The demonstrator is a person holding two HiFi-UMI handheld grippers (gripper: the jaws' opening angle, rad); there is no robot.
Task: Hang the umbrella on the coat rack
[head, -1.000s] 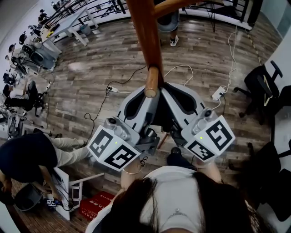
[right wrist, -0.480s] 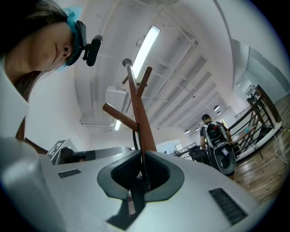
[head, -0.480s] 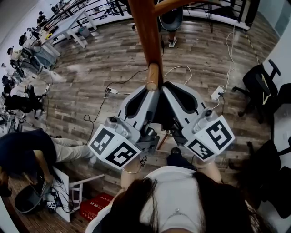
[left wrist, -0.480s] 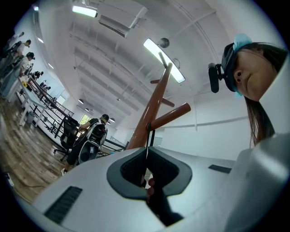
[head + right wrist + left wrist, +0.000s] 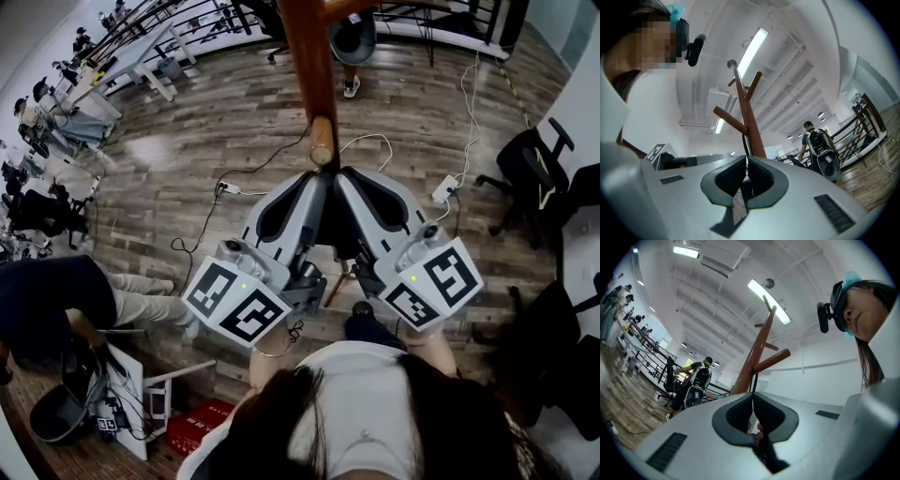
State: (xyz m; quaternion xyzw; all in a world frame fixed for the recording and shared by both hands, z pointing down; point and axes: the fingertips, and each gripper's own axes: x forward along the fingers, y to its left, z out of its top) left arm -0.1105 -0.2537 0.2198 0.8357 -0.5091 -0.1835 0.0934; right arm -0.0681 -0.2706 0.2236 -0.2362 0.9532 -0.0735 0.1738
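Note:
The brown wooden coat rack (image 5: 305, 56) rises at the top middle of the head view, and one peg's (image 5: 322, 141) rounded end sits just above my two grippers. The jaws of both grippers point up and meet under that end. The dark umbrella (image 5: 336, 230) hangs between the two gripper bodies. My left gripper (image 5: 753, 397) is shut on the umbrella's thin black strap (image 5: 753, 380), which runs up to a peg (image 5: 772, 359). My right gripper (image 5: 746, 161) is shut on the same strap (image 5: 744, 143), which leads up to a slanted peg (image 5: 731, 121).
White cables and power strips (image 5: 448, 190) lie on the wooden floor. Black office chairs (image 5: 534, 164) stand at the right. A crouched person (image 5: 66, 314) and a red box (image 5: 202, 417) are at the lower left. A person with a backpack (image 5: 816, 140) stands beyond the rack.
The peg's end, which lay between the jaw tips a second ago, now shows just above them. The person at the lower left has shifted.

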